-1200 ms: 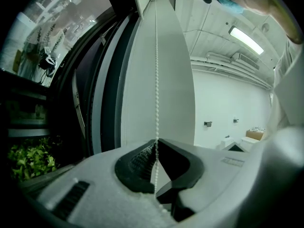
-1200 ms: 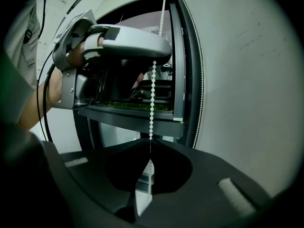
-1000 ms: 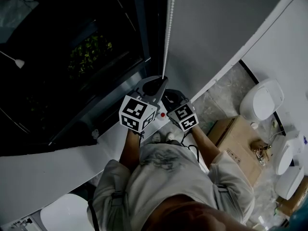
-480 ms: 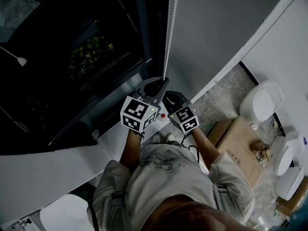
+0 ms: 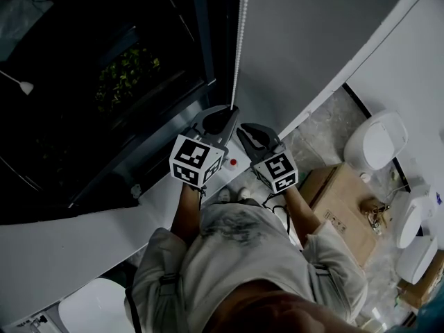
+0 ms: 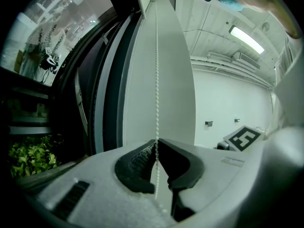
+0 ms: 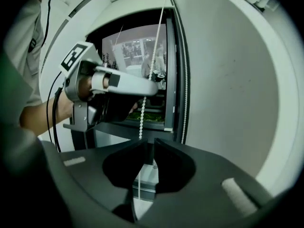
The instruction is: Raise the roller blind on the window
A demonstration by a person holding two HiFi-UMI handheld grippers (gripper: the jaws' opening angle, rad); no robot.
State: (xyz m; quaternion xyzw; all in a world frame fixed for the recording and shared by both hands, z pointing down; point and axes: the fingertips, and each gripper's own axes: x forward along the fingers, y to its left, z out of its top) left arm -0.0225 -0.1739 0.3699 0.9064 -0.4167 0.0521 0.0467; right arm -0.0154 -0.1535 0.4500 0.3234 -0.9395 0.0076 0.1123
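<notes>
Right gripper (image 5: 244, 129) shifted right, clear of bead chain (image 5: 239, 40); fingers narrowly apart, empty. Left gripper (image 5: 225, 111) fingers clamp chain. Mid-pull; next, likely right regrasps chain above left.

1. Head view looks steeply down from above the person onto the left gripper (image 5: 231, 111), right gripper (image 5: 244, 129), window (image 5: 104, 82) and floor (image 5: 326, 127).
2. Left gripper view looks up along its jaws, close to the chain (image 6: 156, 80) and blind (image 6: 175, 94).
3. Right gripper view faces the window from near, catching the left gripper; all three views share the chain.
</notes>
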